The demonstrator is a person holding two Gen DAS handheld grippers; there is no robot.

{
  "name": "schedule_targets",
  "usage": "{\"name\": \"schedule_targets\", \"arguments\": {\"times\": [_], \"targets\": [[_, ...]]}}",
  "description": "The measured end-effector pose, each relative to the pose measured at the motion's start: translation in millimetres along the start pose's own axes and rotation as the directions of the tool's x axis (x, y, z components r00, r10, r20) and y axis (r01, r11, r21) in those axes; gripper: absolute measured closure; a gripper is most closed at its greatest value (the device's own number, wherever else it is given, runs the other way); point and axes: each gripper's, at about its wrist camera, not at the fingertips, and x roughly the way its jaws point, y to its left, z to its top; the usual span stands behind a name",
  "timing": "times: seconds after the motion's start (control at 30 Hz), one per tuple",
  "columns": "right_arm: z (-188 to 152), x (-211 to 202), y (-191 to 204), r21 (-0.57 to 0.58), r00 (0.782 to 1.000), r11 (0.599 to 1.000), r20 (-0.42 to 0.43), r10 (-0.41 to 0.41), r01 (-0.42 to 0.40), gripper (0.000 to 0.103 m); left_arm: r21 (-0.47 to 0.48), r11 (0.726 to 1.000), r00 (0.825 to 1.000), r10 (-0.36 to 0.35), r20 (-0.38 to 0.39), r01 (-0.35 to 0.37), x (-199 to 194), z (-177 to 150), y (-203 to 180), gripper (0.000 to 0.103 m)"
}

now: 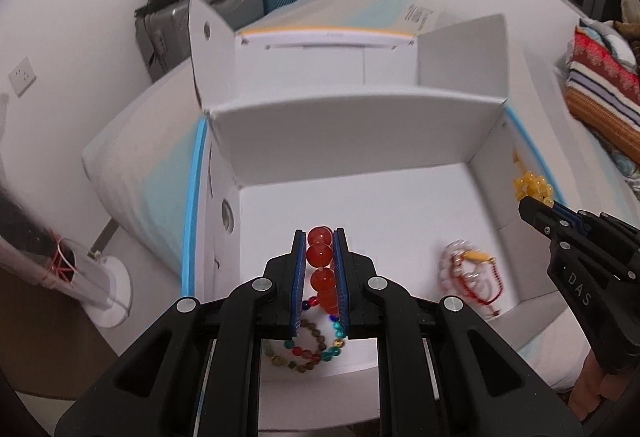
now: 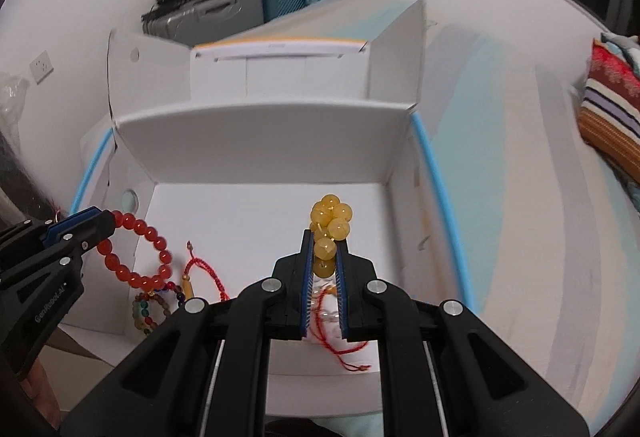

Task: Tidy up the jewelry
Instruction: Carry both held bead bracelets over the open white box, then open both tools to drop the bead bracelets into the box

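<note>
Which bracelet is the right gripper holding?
The yellow bead bracelet, clamped in the right gripper. The red bead bracelet is in the left gripper.

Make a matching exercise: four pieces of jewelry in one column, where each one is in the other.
1. red bracelet
2. yellow bracelet
3. multicolour bracelet
4. clear bracelet

a. lying in the box, below the left gripper
b. held by the right gripper
c. held by the left gripper
d. lying in the box with a red cord

Pairs: 1-c, 2-b, 3-a, 4-d
</note>
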Motion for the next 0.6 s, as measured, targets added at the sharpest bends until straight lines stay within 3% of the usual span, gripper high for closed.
{"name": "schedule_targets", "arguments": {"times": [0.27,0.6], "targets": [[-11.3,34.1,10.7,-0.018,0.997,1.0,-0.071,-0.011,0.009,0.094,-0.003,1.0,0.998,0.011,-0.061,-0.011,33.7,-6.3,8.0,0.09],[-16.6,49.0,9.2,0.004,0.994,1.0,-0.109,-0.002,0.003,0.091,0.0,1.0,0.997,0.011,-0.075,-0.011,42.2,-7.4,9.0,0.089]]}}
